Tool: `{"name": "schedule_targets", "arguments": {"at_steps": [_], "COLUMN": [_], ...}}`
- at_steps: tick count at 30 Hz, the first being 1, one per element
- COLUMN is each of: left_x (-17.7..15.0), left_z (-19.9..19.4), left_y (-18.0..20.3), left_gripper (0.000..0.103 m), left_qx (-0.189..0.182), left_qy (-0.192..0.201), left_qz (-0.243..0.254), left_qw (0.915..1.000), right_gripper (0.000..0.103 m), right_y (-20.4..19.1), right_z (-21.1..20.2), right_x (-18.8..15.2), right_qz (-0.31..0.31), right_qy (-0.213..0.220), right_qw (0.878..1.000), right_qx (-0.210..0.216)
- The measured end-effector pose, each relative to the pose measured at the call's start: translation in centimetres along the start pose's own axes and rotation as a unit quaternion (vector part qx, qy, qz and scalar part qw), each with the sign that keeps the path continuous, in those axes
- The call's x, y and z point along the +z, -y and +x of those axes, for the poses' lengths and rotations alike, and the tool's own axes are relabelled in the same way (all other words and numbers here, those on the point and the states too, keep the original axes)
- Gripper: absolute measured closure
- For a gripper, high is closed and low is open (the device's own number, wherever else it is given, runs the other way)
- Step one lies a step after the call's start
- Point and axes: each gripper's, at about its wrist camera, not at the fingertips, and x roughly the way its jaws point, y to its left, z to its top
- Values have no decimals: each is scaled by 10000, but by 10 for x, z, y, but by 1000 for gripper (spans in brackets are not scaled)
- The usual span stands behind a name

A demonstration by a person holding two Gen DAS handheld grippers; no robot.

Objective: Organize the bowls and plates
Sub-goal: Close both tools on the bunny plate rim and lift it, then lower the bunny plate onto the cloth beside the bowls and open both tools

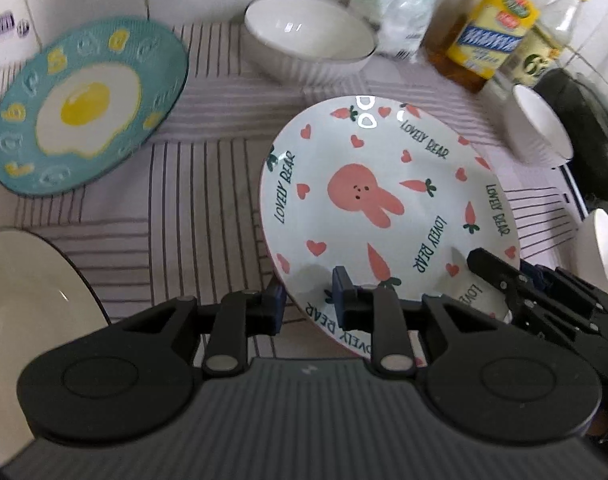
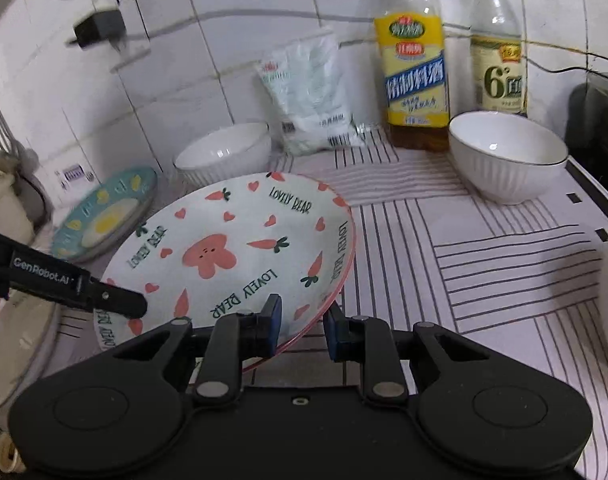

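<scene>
A white plate with a pink bunny, hearts and carrots (image 1: 383,200) (image 2: 232,248) hangs tilted above the striped cloth, held at two points on its near rim. My left gripper (image 1: 307,304) has the rim between its blue pads, one finger on the plate's face and one beneath. My right gripper (image 2: 302,324) clamps the rim further along in the same way. From each wrist view the other gripper's finger (image 1: 491,268) (image 2: 120,300) shows lying on the plate. A teal fried-egg plate (image 1: 84,108) (image 2: 104,216) lies at the far left.
White ribbed bowls stand at the back (image 1: 307,36) (image 2: 224,152), at the right (image 1: 539,128) (image 2: 503,156) and at the right edge (image 1: 601,252). A cream plate (image 1: 28,292) lies near left. Bottles (image 2: 415,72) (image 2: 499,52), a bag (image 2: 307,92) and a black pan (image 1: 583,128) line the tiled wall.
</scene>
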Motion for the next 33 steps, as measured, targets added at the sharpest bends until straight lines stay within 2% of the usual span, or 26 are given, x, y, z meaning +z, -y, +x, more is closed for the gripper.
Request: {"name": "schedule_targets", "arguments": {"at_steps": [3,6,8,9,10,12,16,20,23,25,31,33], "left_x": [1,1,1,2,2,0,-6,-12,-19,-24,-42,-51], "left_z": [3,5,2,-1,-4,-17,-49,-82,-110,-127,-164,-174], "left_y": [-6,-6,-3,-3,-2,-4,-14,-30,-43,-49,-59,-61], "left_gripper": [81,80,73,69,67,64,59,56,51,48,41,38], "left_qx": [-50,-85,-54,-17,4,68,160,336,357,342,473,515], "left_qy": [-60,-174,-333,-423,-475,-459,-419,-350,-214,-125,52,121], "left_qz": [-125,-188,-173,-164,-123,-50,66,190,219,241,411,455], "left_qw": [9999,9996,9993,9990,9988,9989,9990,9986,9989,9990,9980,9976], "right_gripper": [76,74,71,65,62,55,52,48,43,40,36,32], "right_y": [-1,-1,-17,-17,-30,-38,-51,-80,-92,-109,-139,-150], "right_z": [1,4,6,6,2,-5,-21,-53,-68,-87,-113,-122], "right_x": [-1,2,12,12,17,20,24,31,35,40,44,43], "right_qz": [24,199,71,71,-31,60,233,130,78,39,-232,-302], "right_qy": [15,-171,-478,-478,-603,-686,-736,-592,-451,-271,-123,-83], "right_qw": [10000,9996,9969,9969,9934,9916,9911,9926,9946,9972,9985,9988], "right_qx": [-43,-133,-628,-628,-980,-1097,-1081,-1054,-937,-700,-474,-370]}}
